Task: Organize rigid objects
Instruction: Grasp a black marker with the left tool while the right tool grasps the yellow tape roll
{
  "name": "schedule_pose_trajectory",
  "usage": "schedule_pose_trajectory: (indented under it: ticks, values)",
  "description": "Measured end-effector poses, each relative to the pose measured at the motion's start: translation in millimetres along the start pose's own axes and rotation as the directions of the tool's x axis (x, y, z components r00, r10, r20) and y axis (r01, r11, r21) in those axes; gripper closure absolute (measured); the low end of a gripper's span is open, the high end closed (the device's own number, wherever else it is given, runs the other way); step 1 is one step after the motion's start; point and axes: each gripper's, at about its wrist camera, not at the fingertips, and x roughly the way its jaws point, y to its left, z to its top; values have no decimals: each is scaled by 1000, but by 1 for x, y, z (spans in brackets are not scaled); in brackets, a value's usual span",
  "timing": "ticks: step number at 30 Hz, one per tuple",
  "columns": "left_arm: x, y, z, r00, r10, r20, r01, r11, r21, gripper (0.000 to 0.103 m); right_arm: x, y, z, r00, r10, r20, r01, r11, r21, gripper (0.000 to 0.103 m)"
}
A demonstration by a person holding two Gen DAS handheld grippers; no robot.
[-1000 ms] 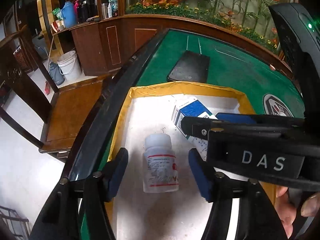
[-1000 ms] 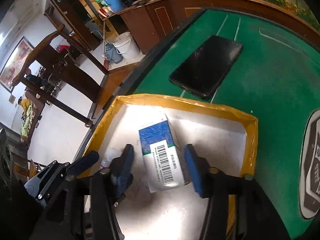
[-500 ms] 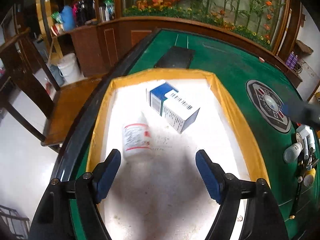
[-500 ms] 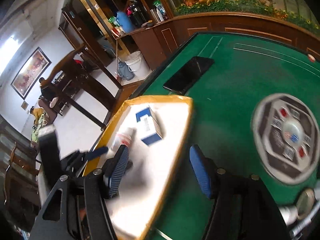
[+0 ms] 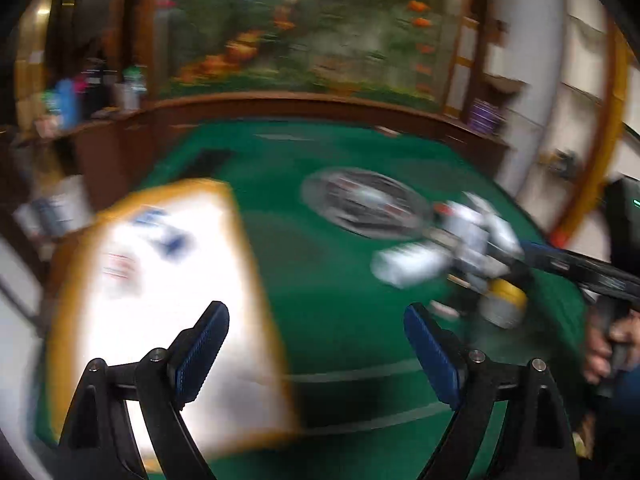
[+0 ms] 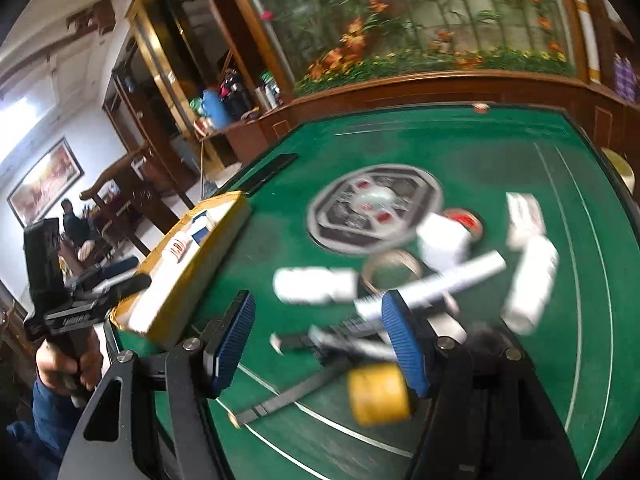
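Rigid objects are lying in two groups: a blue-and-white box [image 6: 202, 229] and a white bottle [image 6: 179, 247] are already sitting in the yellow-rimmed tray [image 6: 224, 236] at the left, while the pile [image 6: 440, 276] of bottles, tubes and a yellow-capped item [image 6: 378, 394] is waiting at the right on the green table [image 6: 520, 148]. Judged progress: early. Nearest the right gripper [image 6: 326, 344], a white bottle [image 6: 316, 285] is lying on its side, long axis running left to right. Left gripper [image 5: 316, 356] is hovering empty. Both are spread wide, pinching nothing.

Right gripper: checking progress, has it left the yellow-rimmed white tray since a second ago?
Yes. The right gripper swung rightward off the yellow-rimmed white tray, over scattered items.
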Motion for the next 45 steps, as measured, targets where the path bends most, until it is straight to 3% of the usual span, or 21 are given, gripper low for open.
schedule_pose_trajectory:
  ticks: [2,6,10,13,16,17,20,22,23,29,33,38,40,41,45]
  values:
    - [8,-38,-9,997,-71,-39,73,994,76,11,-3,-19,-15,1000,-5,17,5,1000,29,38]
    - [21,-88,-16,988,-127,-92,142,973,184,11,-5,-40,-27,999,30,34,-33,997,69,38]
    - [43,-103,-14,982,-122,-142,146,973,180,11,-12,-37,-25,998,49,42,-51,997,54,38]
    - [67,-110,-9,969,-138,-206,170,975,144,15,-12,-29,-28,999,41,26,-41,999,15,38]
    - [84,-122,-11,958,-127,-258,175,969,173,33,-15,-24,-34,999,50,2,-50,999,-7,39]
    - [88,-126,-13,955,-118,-273,173,967,187,45,-17,-26,-36,999,48,1,-48,999,-12,39]
    - [89,-131,-19,962,-80,-262,143,962,233,56,-14,-26,-40,999,35,-31,-36,999,-33,41]
    - [89,-129,-18,964,-55,-259,119,963,242,70,-13,-25,-42,998,40,-40,-41,998,-46,43]
    - [89,-127,-18,965,-49,-259,114,963,244,74,-9,-24,-41,998,32,-54,-36,998,-57,47]
    - [87,-121,-18,962,-49,-269,119,960,253,78,13,-14,-40,990,-41,-138,24,992,-126,69]
    - [92,-127,-15,963,-40,-265,114,956,270,69,12,-18,-39,990,-20,-140,4,994,-111,69]
    - [97,-131,-13,965,-51,-256,122,955,270,69,14,-26,-39,989,12,-149,-24,997,-75,68]
    - [96,-131,-14,968,-56,-246,123,956,265,77,15,-28,-39,988,17,-156,-28,997,-67,65]
    - [94,-132,-15,967,-56,-247,124,956,267,87,15,-28,-39,988,15,-155,-26,997,-67,64]
    - [89,-130,-17,961,-55,-269,127,958,257,88,15,-27,-39,988,24,-155,-35,997,-63,66]
